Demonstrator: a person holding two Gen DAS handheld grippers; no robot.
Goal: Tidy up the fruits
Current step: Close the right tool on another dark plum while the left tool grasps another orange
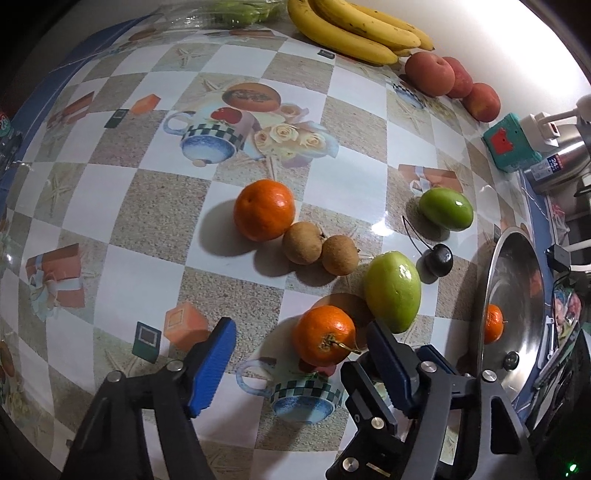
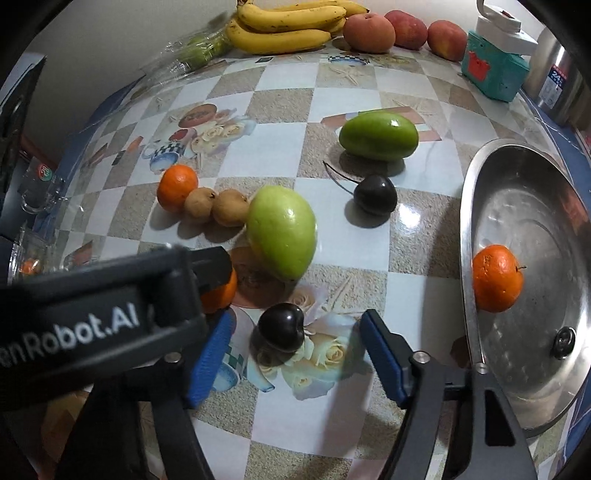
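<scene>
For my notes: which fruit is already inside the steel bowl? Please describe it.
Find the big steel bowl at the table's right edge. Against its near rim lies one orange mandarin with a short stem. The other two mandarins lie on the checked tablecloth.

Counter covering: white and beige checks, printed with cups, roses, orange gift boxes. Tangerines orange, one in a silver steel pan. Two oval fruits light green; the far one darker green. Cherries near black. Two small round fruits brown. Bananas yellow, speckled. Peaches red-orange. Box teal with red mark. Claw pads blue on black arms.
</scene>
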